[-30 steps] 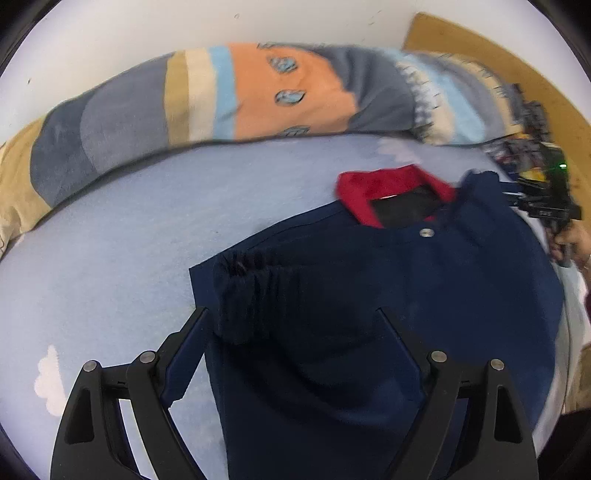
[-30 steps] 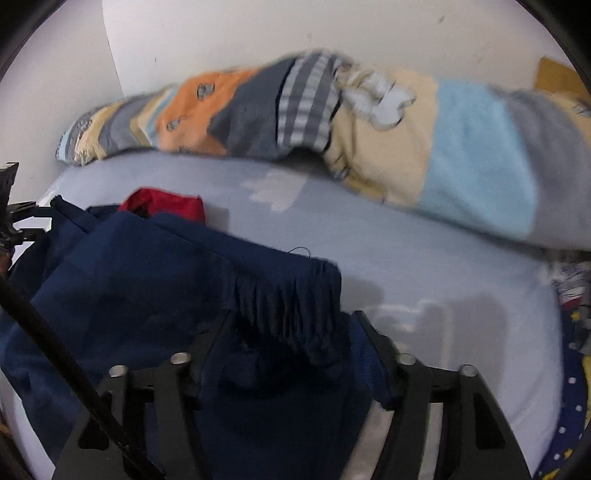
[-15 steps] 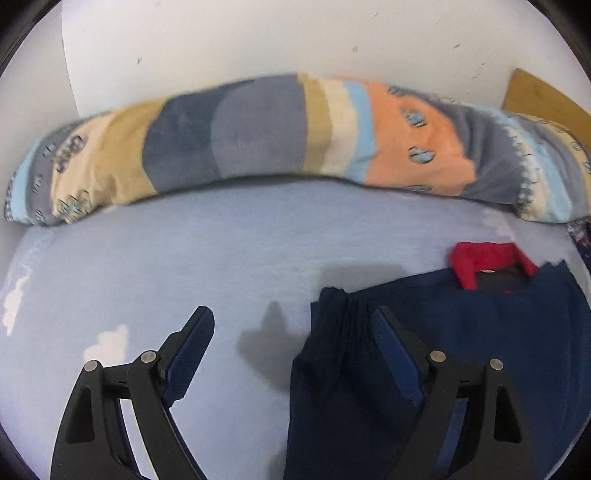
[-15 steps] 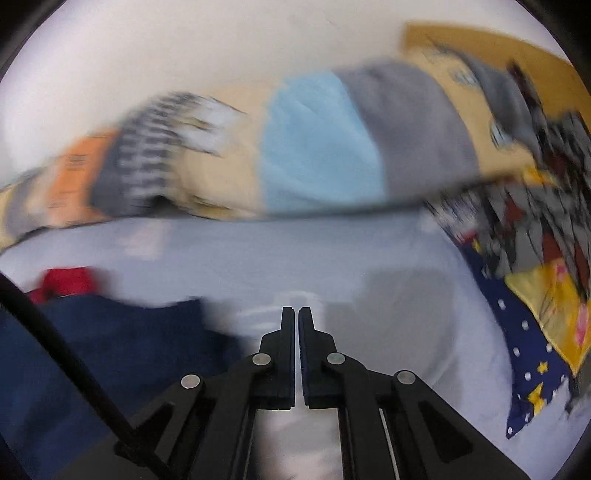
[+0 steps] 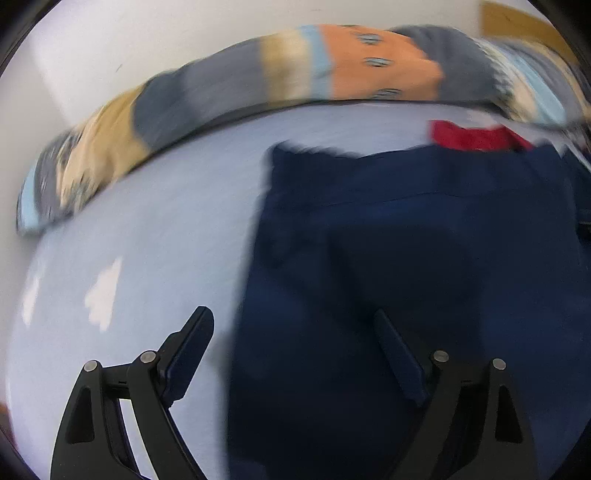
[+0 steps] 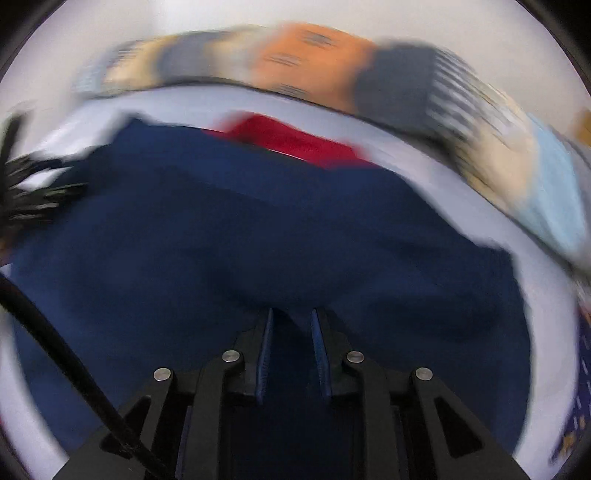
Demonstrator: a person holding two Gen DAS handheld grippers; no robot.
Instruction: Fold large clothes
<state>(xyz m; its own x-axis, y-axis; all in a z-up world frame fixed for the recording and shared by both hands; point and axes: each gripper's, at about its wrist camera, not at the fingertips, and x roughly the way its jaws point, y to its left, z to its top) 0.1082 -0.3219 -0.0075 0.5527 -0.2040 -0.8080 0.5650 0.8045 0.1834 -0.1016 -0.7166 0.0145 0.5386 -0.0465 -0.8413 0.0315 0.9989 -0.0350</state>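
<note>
A pale blue sheet [image 5: 155, 229] with white cloud prints covers the bed, and a white wall [image 5: 147, 33] rises behind it. Along the top of both views lies a long patchwork bolster [image 5: 295, 70] in grey, tan, orange and light blue, blurred in each picture.

In the left wrist view the navy jacket [image 5: 424, 258] fills the right half of the frame, spread flat on the sheet, its red collar [image 5: 476, 136] at the upper right just below the bolster. The jacket's left edge runs down the middle of the frame. The left gripper [image 5: 295, 350] stands at the bottom with its jaws wide apart and nothing clamped: the left finger [image 5: 188, 350] is over bare sheet, the right one over navy cloth, so the jacket's edge lies between them.

In the right wrist view the jacket takes the centre and lower part of the frame, with the collar at upper centre and sheet showing around it. The right gripper [image 6: 291, 350] is at bottom centre, its jaws only narrowly apart after having just been opening. Navy cloth shows in the gap; whether the pads press on it cannot be told through the blur. A black cable [image 6: 74, 373] crosses the lower left, and the other gripper's dark, blurred shape is at the left edge.
</note>
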